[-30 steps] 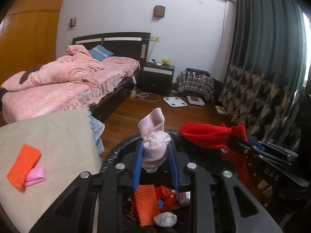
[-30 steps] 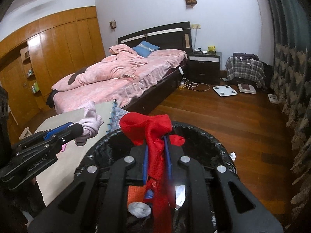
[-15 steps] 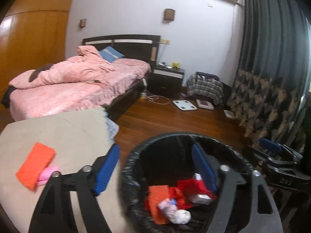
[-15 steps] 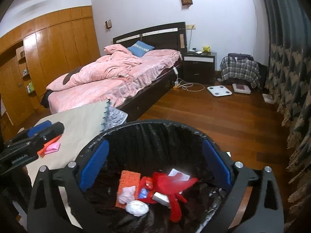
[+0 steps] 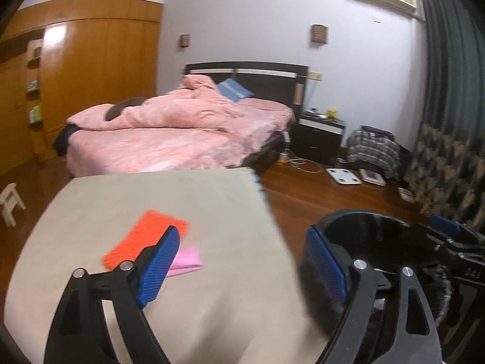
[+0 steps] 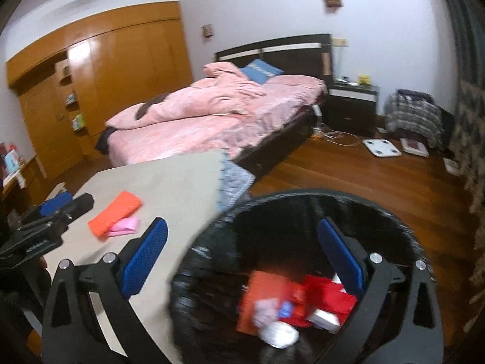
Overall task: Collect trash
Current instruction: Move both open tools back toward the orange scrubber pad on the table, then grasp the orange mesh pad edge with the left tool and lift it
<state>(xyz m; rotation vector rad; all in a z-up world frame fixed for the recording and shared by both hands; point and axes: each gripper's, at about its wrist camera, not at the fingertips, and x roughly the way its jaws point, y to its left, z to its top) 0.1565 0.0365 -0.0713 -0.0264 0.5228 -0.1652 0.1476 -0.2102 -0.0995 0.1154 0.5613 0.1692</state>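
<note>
A black-lined trash bin (image 6: pixel 303 192) stands beside a beige-covered table (image 6: pixel 169 179). Inside it lie a red cloth (image 6: pixel 327 294), an orange pad (image 6: pixel 263 291), a pink sock (image 6: pixel 266 312) and a white wad (image 6: pixel 279 333). On the table (image 5: pixel 182 200) an orange pad (image 5: pixel 145 233) rests against a small pink item (image 5: pixel 186 261). My left gripper (image 5: pixel 242 233) hangs over the table edge near them, its jaws opening with nothing between them. My right gripper (image 6: pixel 242 223) is open and empty above the bin's left rim.
A bed with pink bedding (image 5: pixel 182 133) stands behind the table, with a dark nightstand (image 5: pixel 321 136) to its right. A white scale (image 5: pixel 344 176) lies on the wood floor. A dark curtain (image 5: pixel 448 121) hangs at the right. A small stool (image 5: pixel 10 203) stands at the left.
Both grippers opened: the pink sock and the red cloth dropped into the bin. Both views then swung left from the bin toward the table.
</note>
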